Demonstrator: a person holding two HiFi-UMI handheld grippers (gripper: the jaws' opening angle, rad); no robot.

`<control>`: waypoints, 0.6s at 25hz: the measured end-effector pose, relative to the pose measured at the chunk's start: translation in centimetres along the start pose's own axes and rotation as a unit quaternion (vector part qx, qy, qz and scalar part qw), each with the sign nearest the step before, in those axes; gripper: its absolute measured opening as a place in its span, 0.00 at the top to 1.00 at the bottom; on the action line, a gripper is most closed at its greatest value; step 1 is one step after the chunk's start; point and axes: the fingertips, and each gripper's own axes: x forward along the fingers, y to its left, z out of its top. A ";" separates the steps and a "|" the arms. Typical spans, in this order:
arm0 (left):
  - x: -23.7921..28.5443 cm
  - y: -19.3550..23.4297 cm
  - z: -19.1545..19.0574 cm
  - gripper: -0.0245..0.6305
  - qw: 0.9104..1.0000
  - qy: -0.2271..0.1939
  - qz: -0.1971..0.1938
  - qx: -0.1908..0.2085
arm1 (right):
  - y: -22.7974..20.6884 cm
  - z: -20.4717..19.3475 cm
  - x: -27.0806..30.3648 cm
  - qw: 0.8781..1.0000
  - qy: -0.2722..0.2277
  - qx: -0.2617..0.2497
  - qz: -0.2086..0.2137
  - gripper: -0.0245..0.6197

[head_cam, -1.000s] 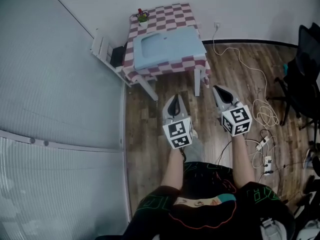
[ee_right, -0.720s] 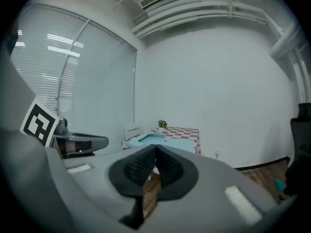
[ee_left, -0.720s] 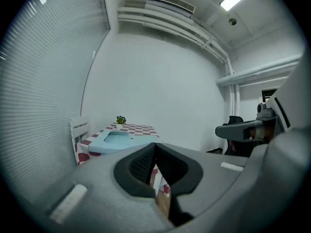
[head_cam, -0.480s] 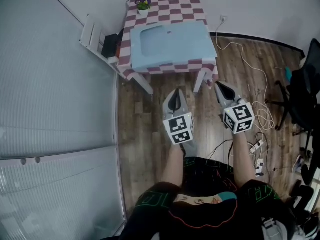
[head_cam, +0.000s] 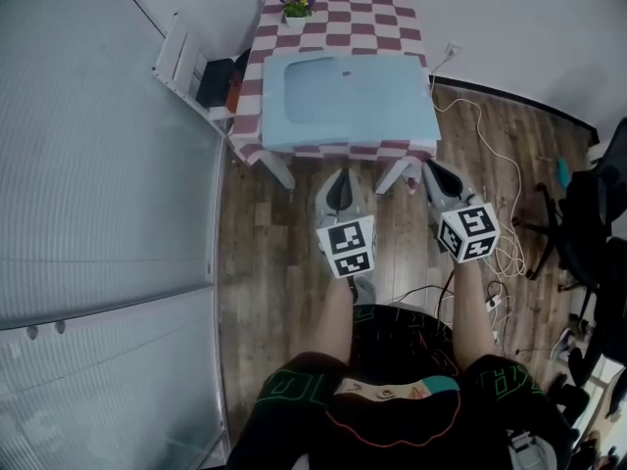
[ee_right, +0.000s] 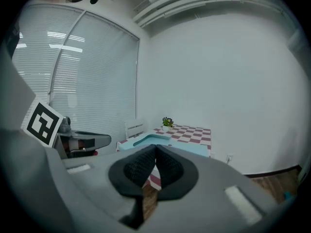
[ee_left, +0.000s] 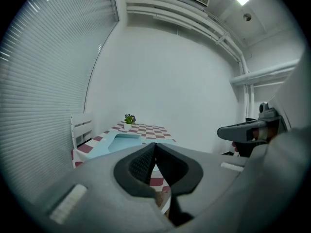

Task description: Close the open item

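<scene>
A light blue flat item [head_cam: 348,101] with a sunken rectangular panel lies on a small table under a red-and-white checked cloth [head_cam: 338,3]. It also shows in the left gripper view [ee_left: 121,142] and the right gripper view [ee_right: 163,141]. Both grippers are held over the floor, short of the table's near edge. My left gripper [head_cam: 339,178] is shut with nothing in it [ee_left: 155,144]. My right gripper [head_cam: 432,170] is likewise shut and empty [ee_right: 155,147]. Whether the blue item is open I cannot make out from here.
A small potted plant [head_cam: 297,6] stands at the table's far edge. A white slatted chair [head_cam: 181,62] leans left of the table, by the blinds. White cables [head_cam: 495,179] trail over the wood floor on the right, near a black chair [head_cam: 600,209].
The table has come nearer and lower in the head view as the person walks toward it. Both grippers stay shut and now sit just short of the table's near edge.
</scene>
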 end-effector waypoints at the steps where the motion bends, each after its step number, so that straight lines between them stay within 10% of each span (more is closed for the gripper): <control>1: 0.4 0.1 0.1 0.95 1.000 0.000 -0.001 0.000 | -0.1 0.1 0.4 1.000 0.001 -0.001 0.000 0.96; 15: 2.4 1.5 1.5 0.95 1.000 -0.014 0.002 -0.010 | -1.4 2.0 3.0 1.000 -0.006 -0.017 -0.003 0.96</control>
